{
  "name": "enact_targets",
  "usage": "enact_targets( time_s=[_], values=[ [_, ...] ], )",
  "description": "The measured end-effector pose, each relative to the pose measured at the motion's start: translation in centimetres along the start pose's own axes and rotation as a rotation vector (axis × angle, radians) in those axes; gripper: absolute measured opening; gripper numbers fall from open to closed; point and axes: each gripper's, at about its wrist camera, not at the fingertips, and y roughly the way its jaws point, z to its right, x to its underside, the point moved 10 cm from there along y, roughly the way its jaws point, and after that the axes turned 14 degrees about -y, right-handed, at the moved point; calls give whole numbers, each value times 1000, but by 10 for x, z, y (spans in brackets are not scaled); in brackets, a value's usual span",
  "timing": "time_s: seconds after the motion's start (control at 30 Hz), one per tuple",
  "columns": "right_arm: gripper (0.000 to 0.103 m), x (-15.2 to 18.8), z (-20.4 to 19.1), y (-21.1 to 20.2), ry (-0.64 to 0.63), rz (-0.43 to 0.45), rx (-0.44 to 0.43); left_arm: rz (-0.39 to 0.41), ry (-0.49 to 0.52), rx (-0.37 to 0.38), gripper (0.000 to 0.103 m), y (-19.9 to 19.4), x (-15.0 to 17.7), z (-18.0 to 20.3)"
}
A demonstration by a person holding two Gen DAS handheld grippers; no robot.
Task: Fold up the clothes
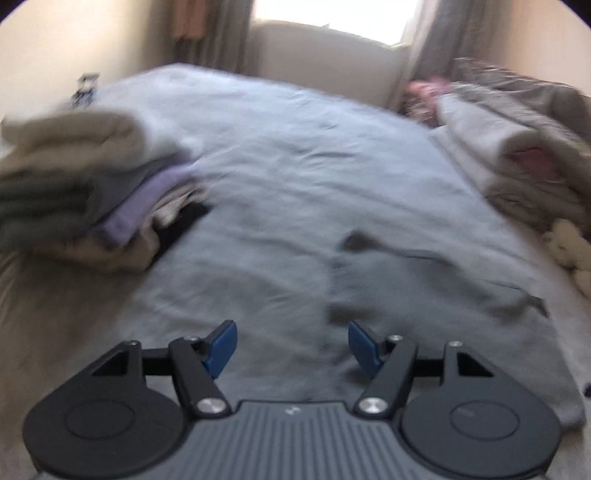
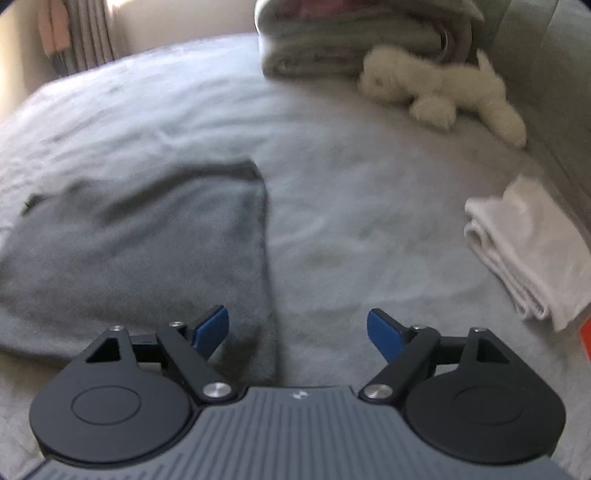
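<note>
Pale blue-grey sheet (image 1: 280, 155) covers the whole bed, lightly creased, and both views are blurred. In the left wrist view, a cream wall (image 1: 55, 51) stands at far left, with a small dark object against it that is too blurred to name. Below it a stack (image 1: 92, 184) of folded clothes sits on the bed's left side: beige on top, then grey, lilac and a dark piece at the bottom. Behind the bed, curtains (image 1: 218, 33) frame a bright window (image 1: 332, 14). The left gripper (image 1: 291, 345) hangs above the sheet with its blue pads wide apart and nothing between them. Right of it lies the grey garment (image 1: 424, 280), spread flat on the sheet. At far right a heap (image 1: 517, 140) of grey and pink bedding is piled by the wall, with a white plush toy (image 1: 569, 247) near it.

In the right wrist view, the garment (image 2: 147, 236) lies at left, flat, its straight edge running down toward the camera. The right gripper (image 2: 297, 330) hovers over that edge and the bare sheet beside it, jaws spread wide, holding nothing. Beyond, folded blankets (image 2: 351, 37) sit at the top, the toy (image 2: 443, 92) touching their lower edge. At right a folded white cloth (image 2: 528, 251) lies near a grey padded panel (image 2: 554, 74).
</note>
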Motion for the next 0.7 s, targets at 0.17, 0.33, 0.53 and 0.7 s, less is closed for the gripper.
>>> enact_targets(
  time_s=[0.17, 0.33, 0.53, 0.7],
  values=[
    [17, -12, -50, -13, -50, 78, -166, -5, 153, 115, 68, -8, 35, 49],
    [15, -12, -113, -18, -193, 93, -285, -30, 254, 132, 68, -5, 67, 70],
    [14, 1, -142, 2, -254, 1, -298, -53, 330, 63, 69, 9, 88, 67],
    [14, 2, -142, 2, -252, -9, -285, -53, 324, 61, 69, 10, 87, 67]
  ],
)
